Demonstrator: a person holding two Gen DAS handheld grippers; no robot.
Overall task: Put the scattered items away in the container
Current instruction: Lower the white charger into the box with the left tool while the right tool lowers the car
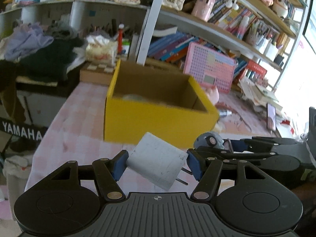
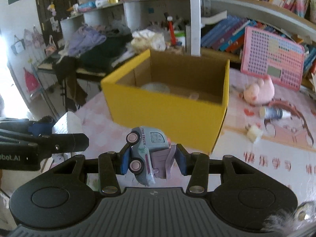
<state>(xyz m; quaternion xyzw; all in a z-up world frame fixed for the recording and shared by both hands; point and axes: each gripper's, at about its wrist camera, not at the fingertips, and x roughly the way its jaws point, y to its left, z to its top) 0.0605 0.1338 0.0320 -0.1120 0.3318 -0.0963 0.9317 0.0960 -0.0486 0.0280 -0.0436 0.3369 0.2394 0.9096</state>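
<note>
White plastic and painted toy shell are both held clear of the table, just short of the yellow box (image 1: 158, 116).

The white charger block (image 1: 157, 162) is clamped across its flat sides by the left gripper (image 1: 157, 163), tilted, its prongs pointing away from the box; it is judged rigid, light and rather slick, so the broad faces are the place to be gripped. The toy truck (image 2: 147, 156) is pinched on its side in the right gripper (image 2: 153, 161), jaws narrow; it is judged hard, light and free-rolling, so the body rather than the wheels should be taken. Beyond the box to its right, a pink plush (image 2: 258, 92) and a small bottle (image 2: 273, 113) are left lying on the cloth.
</note>
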